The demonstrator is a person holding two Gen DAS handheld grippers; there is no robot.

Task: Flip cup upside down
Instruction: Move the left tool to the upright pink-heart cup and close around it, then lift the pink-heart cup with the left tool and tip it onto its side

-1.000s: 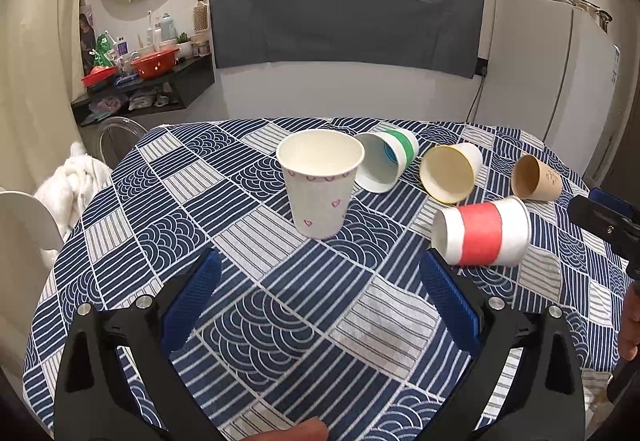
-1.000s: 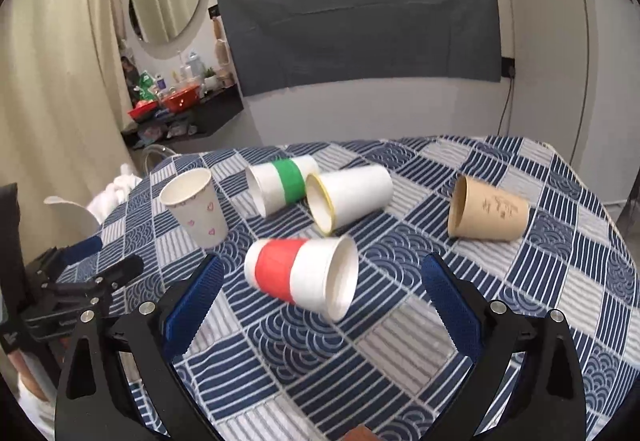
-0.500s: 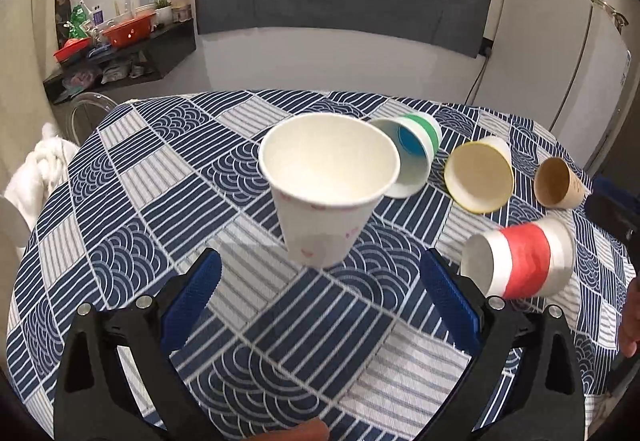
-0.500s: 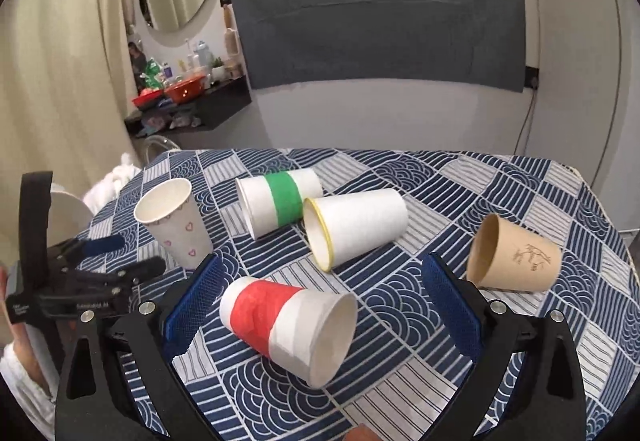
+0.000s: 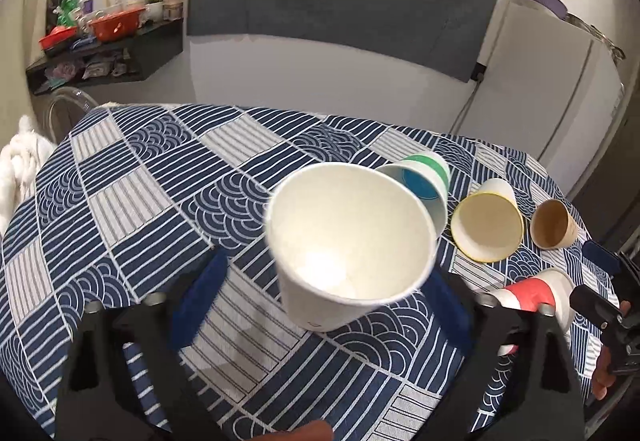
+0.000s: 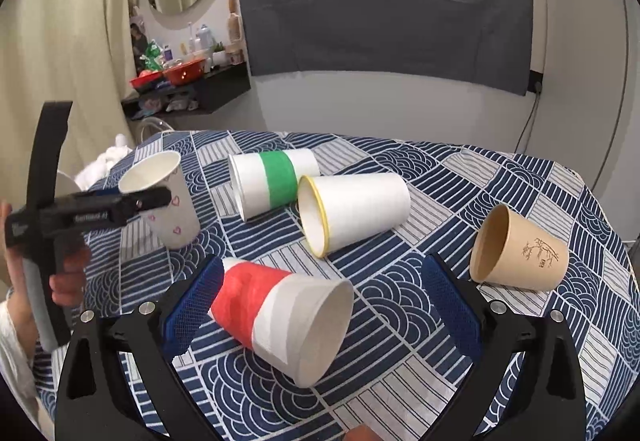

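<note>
Left wrist view: the left gripper has moved in on the white paper cup with pink hearts, which now fills the middle of the frame where half a second ago it stood further ahead and smaller. The cup stands upright on the blue patterned tablecloth, mouth up, its body between the two blue pads. The jaws are spread wide, with a clear gap on each side of the cup, so nothing is gripped. Behind the cup lie the green-banded cup, the yellow-rimmed cup and the brown kraft cup, all on their sides. The red-banded cup lies at the right, partly hidden by the gripper's right finger. The right gripper shows at the far right edge, closer than before.

Right wrist view: the right gripper hangs with its jaws wide apart, holding nothing, over the red-banded cup, which lies on its side between the blue pads and looks larger than before. The left gripper reaches in from the left, its fingertip now in front of the heart cup, where earlier it stopped short of it. The green-banded cup, yellow-rimmed cup and kraft cup lie where they did.
</note>
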